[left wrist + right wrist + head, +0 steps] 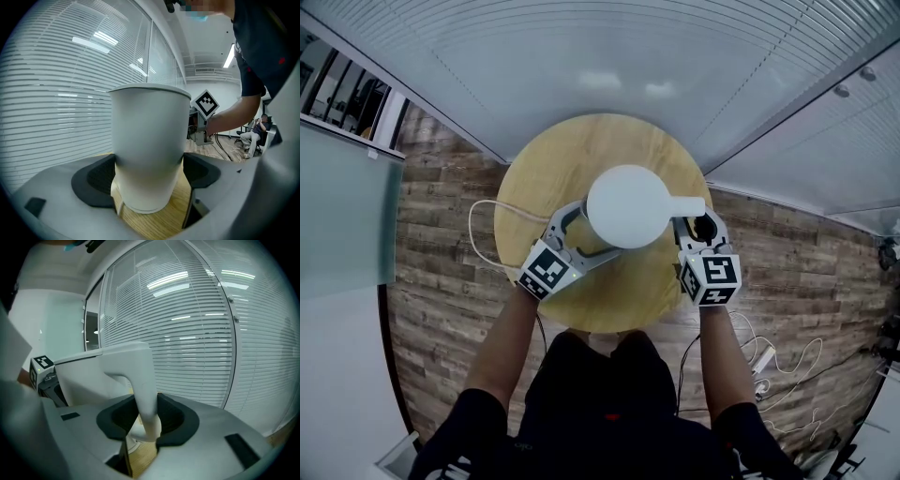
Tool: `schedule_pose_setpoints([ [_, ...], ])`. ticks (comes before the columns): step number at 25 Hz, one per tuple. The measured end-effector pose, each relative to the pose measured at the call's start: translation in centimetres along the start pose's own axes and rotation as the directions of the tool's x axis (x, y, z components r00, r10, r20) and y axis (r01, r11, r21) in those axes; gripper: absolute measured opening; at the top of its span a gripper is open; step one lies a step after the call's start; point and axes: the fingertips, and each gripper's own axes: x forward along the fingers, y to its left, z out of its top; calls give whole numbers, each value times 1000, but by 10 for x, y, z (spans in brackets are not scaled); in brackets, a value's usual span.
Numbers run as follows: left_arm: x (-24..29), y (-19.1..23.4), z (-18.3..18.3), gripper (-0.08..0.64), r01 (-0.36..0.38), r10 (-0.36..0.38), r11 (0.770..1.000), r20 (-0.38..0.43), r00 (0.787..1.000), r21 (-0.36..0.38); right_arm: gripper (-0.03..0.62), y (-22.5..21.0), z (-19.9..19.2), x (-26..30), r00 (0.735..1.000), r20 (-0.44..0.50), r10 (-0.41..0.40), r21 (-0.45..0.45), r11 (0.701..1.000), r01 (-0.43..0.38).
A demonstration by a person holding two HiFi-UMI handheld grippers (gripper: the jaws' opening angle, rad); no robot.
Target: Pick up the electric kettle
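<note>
A white electric kettle (628, 206) stands on the round wooden table (581, 150). My left gripper (589, 234) reaches in from the left at its widest, and the kettle body (147, 150) fills the gap between the two black pads (96, 180). The pads lie close along both sides of the body, and I see no squeeze. On the right, my right gripper (698, 230) is shut on the kettle's handle (143, 385), which runs down between its pads (117, 420). The kettle body (79, 376) shows to the left behind the handle.
A white cord (478, 225) loops off the table's left edge to the wooden floor. More cords and a power strip (766, 359) lie on the floor at the right. Glass walls with blinds (197, 333) stand behind the table. A person sits far off (255, 136).
</note>
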Motion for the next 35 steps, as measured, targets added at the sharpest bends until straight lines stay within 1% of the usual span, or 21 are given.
schedule_pose_setpoints([
  [6,-13,1,25,448,-6,6,1000,25,1000,16,132,4,22,-7,1000,16,5,14,1000,-5],
  [12,-31,-5,55,449,-8,5,999,53,999,50,132,14,55,-27,999,45,-4,-11,1000,5],
  [17,-45,-16,88,449,-9,5,999,84,996,50,132,16,81,-49,999,51,-17,10,1000,17],
  [21,-60,-26,107,449,-14,9,998,78,997,65,132,24,100,-67,998,62,-32,13,999,31],
  [23,-75,-37,115,449,-22,18,998,70,997,57,132,35,107,-80,998,60,-31,22,999,30],
  [26,-93,-52,136,449,-34,30,999,92,995,42,132,43,126,-100,997,76,-30,36,999,27],
  [29,-104,-55,156,449,-51,43,996,111,993,73,132,47,146,-112,994,106,-32,27,999,29],
  [31,-112,-59,162,449,-58,48,994,113,992,90,132,54,153,-119,992,118,-35,20,999,32],
  [35,-124,-68,165,449,-58,46,994,120,992,97,132,64,158,-132,991,129,-40,6,999,40],
])
